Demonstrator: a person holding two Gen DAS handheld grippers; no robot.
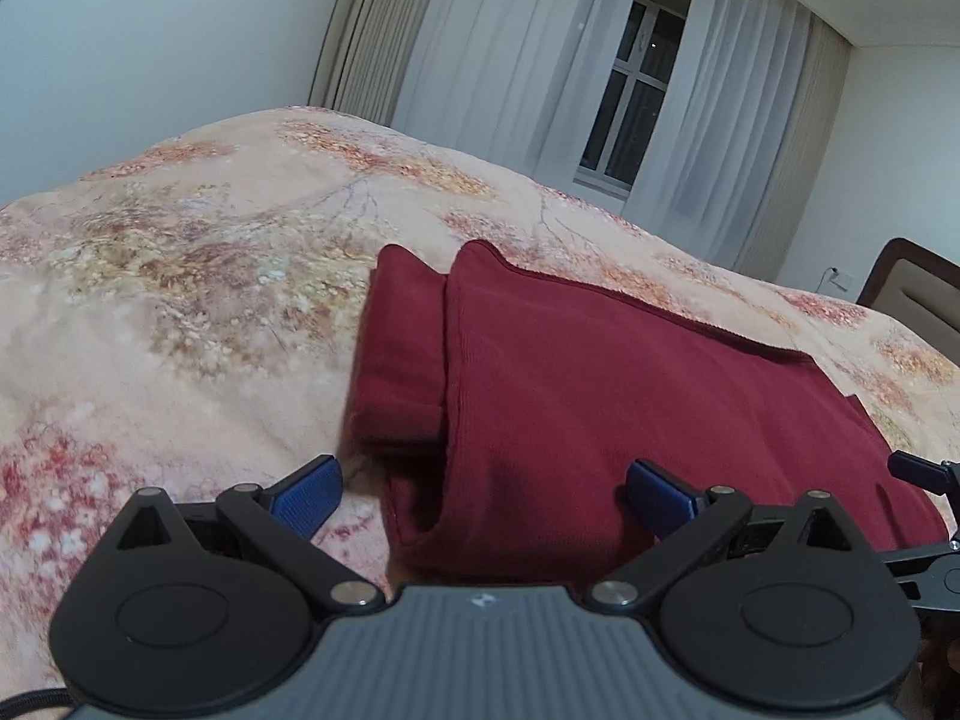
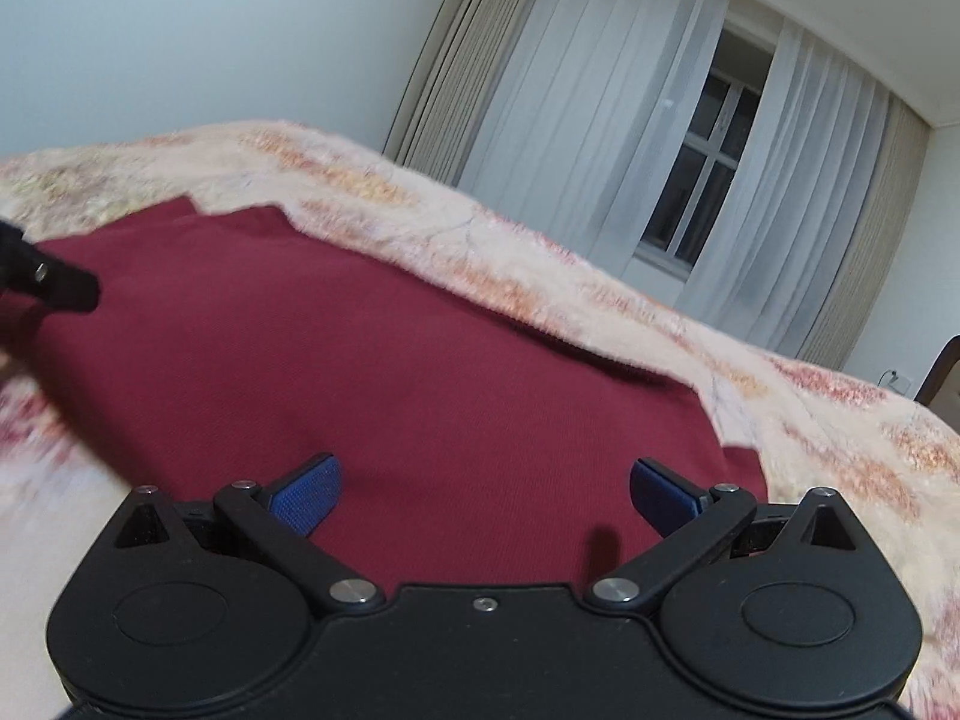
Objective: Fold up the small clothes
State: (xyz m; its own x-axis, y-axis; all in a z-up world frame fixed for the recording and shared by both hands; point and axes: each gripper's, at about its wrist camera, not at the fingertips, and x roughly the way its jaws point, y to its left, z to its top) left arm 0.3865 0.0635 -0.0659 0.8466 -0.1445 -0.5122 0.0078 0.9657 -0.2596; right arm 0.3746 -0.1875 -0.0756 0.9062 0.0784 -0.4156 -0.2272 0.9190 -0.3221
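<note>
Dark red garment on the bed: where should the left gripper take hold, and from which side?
Probably the near hem of the dark red garment, approached from the near side: that edge lies right between the open left gripper, its fold raised off the bedspread.

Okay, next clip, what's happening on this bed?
A person holds a gripper in each hand over a dark red garment spread on a floral bedspread. A sleeve is already folded in. The left gripper and the right gripper are both open and hold nothing.
</note>
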